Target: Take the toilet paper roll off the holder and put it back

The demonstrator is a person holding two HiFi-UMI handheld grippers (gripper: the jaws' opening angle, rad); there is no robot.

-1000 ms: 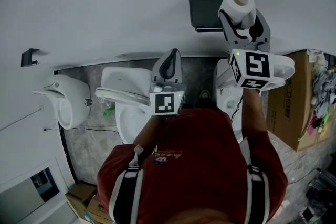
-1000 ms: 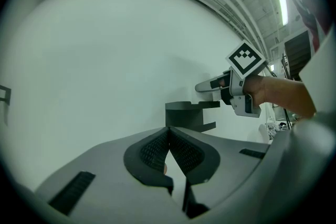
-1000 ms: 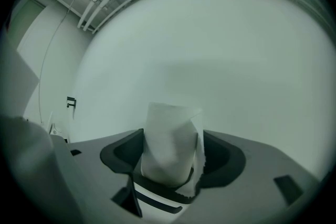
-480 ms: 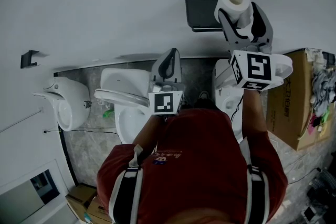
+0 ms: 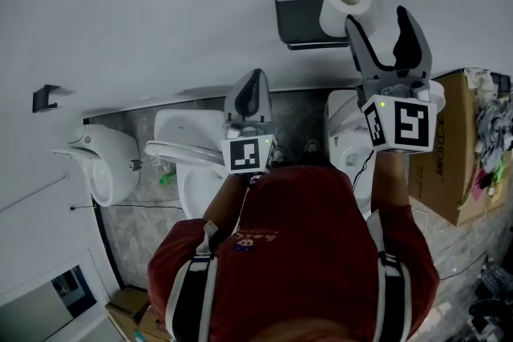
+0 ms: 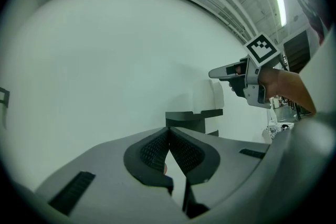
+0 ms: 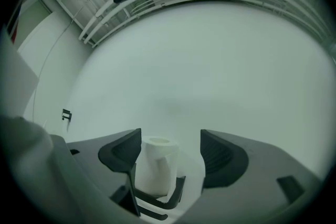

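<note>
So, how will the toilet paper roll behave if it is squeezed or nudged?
The toilet paper roll is soft wound paper with a hollow core, so it probably feels light and dents under a squeeze. It stands on end on the holder, so a sideways push may tip it, and then it could roll off.

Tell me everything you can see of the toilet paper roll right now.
The toilet paper roll is white, soft-looking paper wound round a hollow core. It stands on end with the core opening facing up and rests on the dark wall-mounted holder. Nothing grips it: the right gripper has just been opening its jaws, which stand apart with nothing between them, and the roll sits just beyond their tips.
</note>
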